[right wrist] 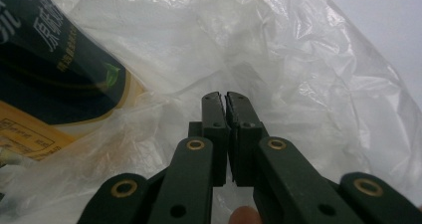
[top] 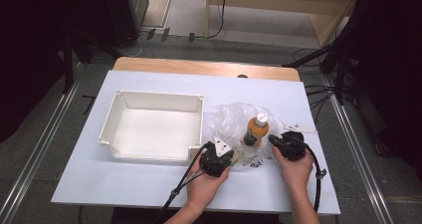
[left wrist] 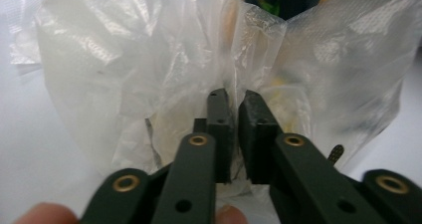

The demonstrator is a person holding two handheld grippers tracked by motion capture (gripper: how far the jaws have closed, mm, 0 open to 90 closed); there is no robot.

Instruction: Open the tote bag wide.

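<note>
Both forearms come in from the near edge of the table (top: 149, 194), side by side and slightly apart. The left hand (top: 206, 181) wraps the left gripper (top: 217, 154) from behind, just past the near right corner of the white tray (top: 152, 127), pointing away from the person. In the left gripper view its jaws stand nearly together with a narrow gap, pinching a fold of the clear plastic bag (left wrist: 149, 59); fingertips (left wrist: 47, 216) show below. The right hand (top: 294, 170) holds the right gripper (top: 274, 140) farther right of the tray, angled inward. Its jaws are pressed together on the bag.
</note>
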